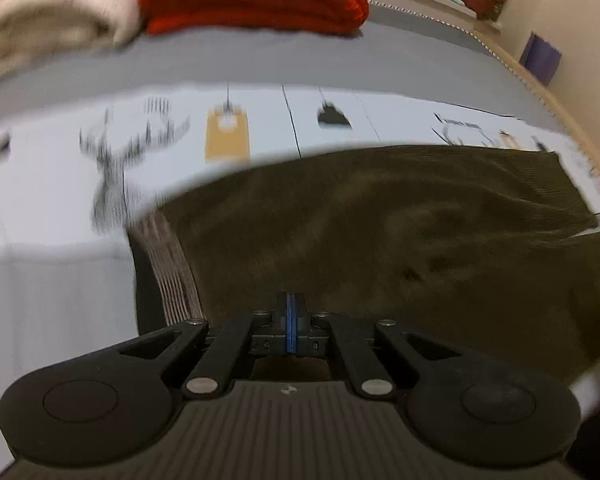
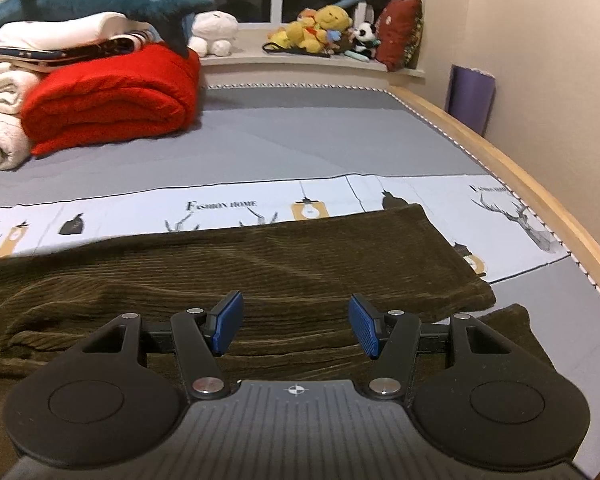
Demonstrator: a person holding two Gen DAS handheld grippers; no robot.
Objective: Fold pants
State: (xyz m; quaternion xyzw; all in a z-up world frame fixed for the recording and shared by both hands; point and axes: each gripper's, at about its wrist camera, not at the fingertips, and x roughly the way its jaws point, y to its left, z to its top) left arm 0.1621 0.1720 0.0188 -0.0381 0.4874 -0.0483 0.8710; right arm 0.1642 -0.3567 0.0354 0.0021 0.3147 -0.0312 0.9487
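Note:
Olive-brown corduroy pants (image 1: 380, 232) lie spread across a white printed cloth (image 1: 60, 152) on the bed. My left gripper (image 1: 291, 312) is shut, blue pads pressed together on the pants' fabric near the waistband (image 1: 172, 268), whose striped inner side shows; that edge is raised off the bed. In the right wrist view the pants (image 2: 260, 264) stretch left to right, the two leg ends at the right. My right gripper (image 2: 296, 326) hovers open just above the pants, its blue pads (image 2: 228, 324) wide apart with nothing pinched.
A folded red blanket (image 2: 112, 96) and cream blankets (image 2: 0, 120) are stacked at the back left of the grey bed sheet (image 2: 300, 136). The wooden bed edge (image 2: 520, 172) curves along the right. Plush toys (image 2: 324, 28) sit on the window sill; a purple mat (image 2: 470, 96) leans by the wall.

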